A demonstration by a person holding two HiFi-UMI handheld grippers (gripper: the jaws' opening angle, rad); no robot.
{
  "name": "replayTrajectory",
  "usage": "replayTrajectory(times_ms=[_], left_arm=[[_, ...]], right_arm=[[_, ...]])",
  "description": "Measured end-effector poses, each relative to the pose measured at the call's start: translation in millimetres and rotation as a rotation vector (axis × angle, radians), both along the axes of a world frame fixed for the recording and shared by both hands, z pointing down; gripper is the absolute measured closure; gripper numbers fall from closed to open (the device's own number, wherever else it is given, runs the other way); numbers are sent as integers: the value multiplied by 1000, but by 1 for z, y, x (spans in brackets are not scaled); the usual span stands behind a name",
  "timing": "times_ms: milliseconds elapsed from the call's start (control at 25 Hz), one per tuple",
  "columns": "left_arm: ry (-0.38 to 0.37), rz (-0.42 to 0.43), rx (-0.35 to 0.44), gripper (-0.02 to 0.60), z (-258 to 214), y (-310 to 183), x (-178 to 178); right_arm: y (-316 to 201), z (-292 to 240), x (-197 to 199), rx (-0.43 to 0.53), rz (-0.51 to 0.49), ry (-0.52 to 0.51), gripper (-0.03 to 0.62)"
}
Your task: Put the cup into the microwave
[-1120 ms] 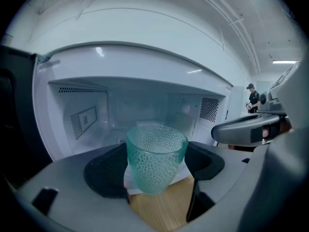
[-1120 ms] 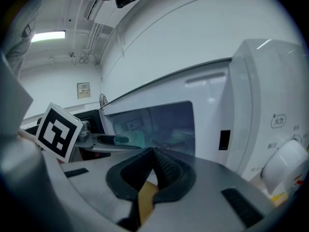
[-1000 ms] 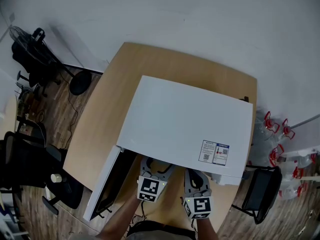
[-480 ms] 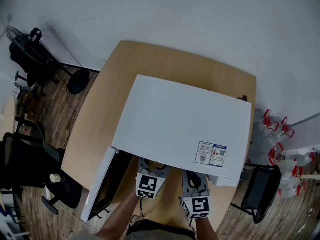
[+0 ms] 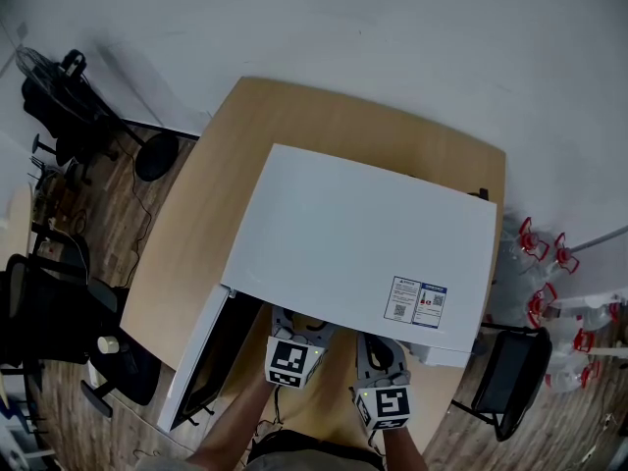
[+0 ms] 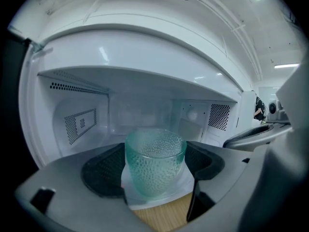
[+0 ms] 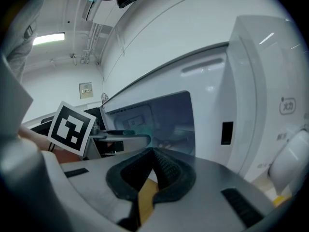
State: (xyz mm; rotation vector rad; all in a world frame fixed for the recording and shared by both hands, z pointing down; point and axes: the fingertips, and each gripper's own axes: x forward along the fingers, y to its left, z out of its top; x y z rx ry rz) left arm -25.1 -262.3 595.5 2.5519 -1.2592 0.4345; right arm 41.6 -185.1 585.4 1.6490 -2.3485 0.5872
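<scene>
I am holding the cup point(image 6: 155, 161) in my left gripper point(image 6: 155, 170). Its two black pads point(image 6: 104, 170) are pressing on either side of the glass, a pale green one with a dimpled wall, standing upright with its mouth up. The cup is sitting right at the front opening of the microwave point(image 6: 135, 115), with the white cavity and its perforated side walls lying behind it. A strip of the wooden table point(image 6: 159, 219) is showing just below its base, and I cannot tell whether the base is touching the cavity floor.

My right gripper point(image 7: 153, 173) is carrying nothing. Its pads are meeting at the tips, with only a narrow gap further back where the wood is showing through. It is pointing at the front of the microwave point(image 7: 251, 81), close to the control panel point(image 7: 285, 105), and I am seeing the marker cube point(image 7: 72, 127) of my left gripper off to its left.

From the head view, the microwave point(image 5: 363, 234) is taking up most of the table point(image 5: 196, 234), and its door point(image 5: 201, 356) is hanging open on the left. My left gripper point(image 5: 294, 334) and right gripper point(image 5: 383, 356) are sitting side by side at the front edge, the left one tucked under the top of the microwave. A dark chair point(image 5: 510, 371) is standing at the right of the table, with red-capped bottles point(image 5: 549, 292) on the floor beyond it.
</scene>
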Motion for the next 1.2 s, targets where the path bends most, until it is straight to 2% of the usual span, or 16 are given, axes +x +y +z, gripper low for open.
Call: replayTrajectory(times_ms=[680,1200], left_arm=[[-37,-31,54,198,-26,17,-7],[-35,-58,91,201,-65,68,-25]], right_arm=[[11,-32,6,70,-2,17,577],[43,-70,2,154,-10,34,577]])
